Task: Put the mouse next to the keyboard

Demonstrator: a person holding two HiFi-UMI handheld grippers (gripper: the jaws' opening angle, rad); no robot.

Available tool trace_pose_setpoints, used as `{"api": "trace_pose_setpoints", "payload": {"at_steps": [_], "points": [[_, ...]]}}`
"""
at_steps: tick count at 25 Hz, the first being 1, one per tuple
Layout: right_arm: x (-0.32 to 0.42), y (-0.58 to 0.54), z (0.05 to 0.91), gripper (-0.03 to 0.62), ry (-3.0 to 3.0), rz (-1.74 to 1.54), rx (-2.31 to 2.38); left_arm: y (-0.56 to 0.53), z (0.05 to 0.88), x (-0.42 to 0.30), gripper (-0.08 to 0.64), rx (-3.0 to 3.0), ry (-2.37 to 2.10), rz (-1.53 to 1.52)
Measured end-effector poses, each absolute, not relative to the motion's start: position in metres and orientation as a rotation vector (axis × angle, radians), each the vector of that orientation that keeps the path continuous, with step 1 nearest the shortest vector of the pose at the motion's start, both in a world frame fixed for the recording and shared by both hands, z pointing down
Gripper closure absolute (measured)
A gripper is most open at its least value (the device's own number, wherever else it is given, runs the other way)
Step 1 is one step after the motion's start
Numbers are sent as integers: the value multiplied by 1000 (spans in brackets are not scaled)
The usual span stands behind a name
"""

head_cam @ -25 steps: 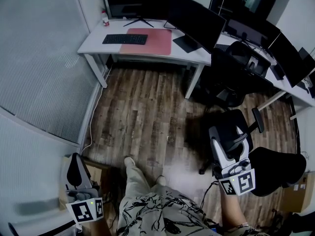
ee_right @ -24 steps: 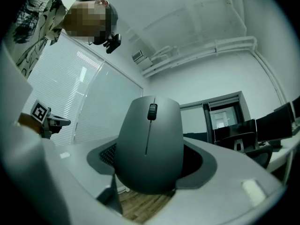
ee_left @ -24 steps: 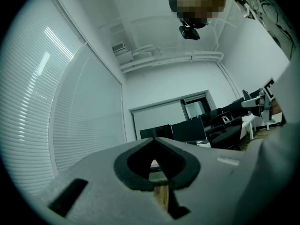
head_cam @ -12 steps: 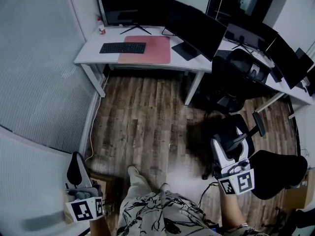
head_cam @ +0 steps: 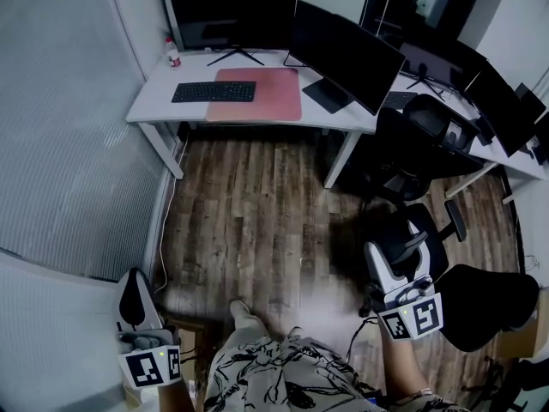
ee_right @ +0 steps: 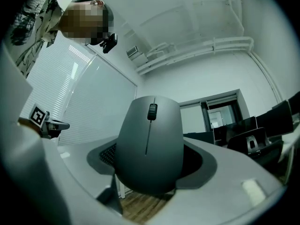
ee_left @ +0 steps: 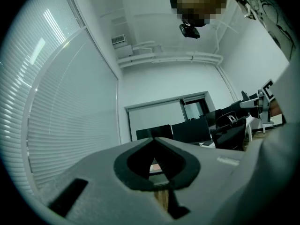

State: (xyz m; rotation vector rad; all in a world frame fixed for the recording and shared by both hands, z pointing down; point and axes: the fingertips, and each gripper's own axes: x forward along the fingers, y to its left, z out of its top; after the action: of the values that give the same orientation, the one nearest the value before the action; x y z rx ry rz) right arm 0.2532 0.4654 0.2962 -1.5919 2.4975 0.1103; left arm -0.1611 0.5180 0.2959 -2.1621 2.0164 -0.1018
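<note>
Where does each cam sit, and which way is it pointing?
Head view: on the head, looking steeply down over the floor to the desk and keyboard; shows shirt, a shoe, left tool, right tool.
Left gripper view: on the left tool, tilted up along its shut, empty jaws toward blinds and ceiling; shows shirt.
Right gripper view: on the right tool, tilted up along jaws clamped on the mouse; shows shirt.
Shared: each gripper view catches the other tool; head and left gripper views show the monitors.
</note>
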Motion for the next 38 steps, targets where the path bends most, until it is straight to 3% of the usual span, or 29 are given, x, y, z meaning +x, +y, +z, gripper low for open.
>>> {"api": "trace_pose_setpoints", "payload": {"at_steps": [21, 38], "points": [[140, 400, 303, 264, 2433, 124, -1711, 412, 289, -269, 563, -2240, 1871, -76], [133, 351, 316, 264, 2449, 109, -1781, 348, 304, -266, 563, -2309, 1829, -79]]}}
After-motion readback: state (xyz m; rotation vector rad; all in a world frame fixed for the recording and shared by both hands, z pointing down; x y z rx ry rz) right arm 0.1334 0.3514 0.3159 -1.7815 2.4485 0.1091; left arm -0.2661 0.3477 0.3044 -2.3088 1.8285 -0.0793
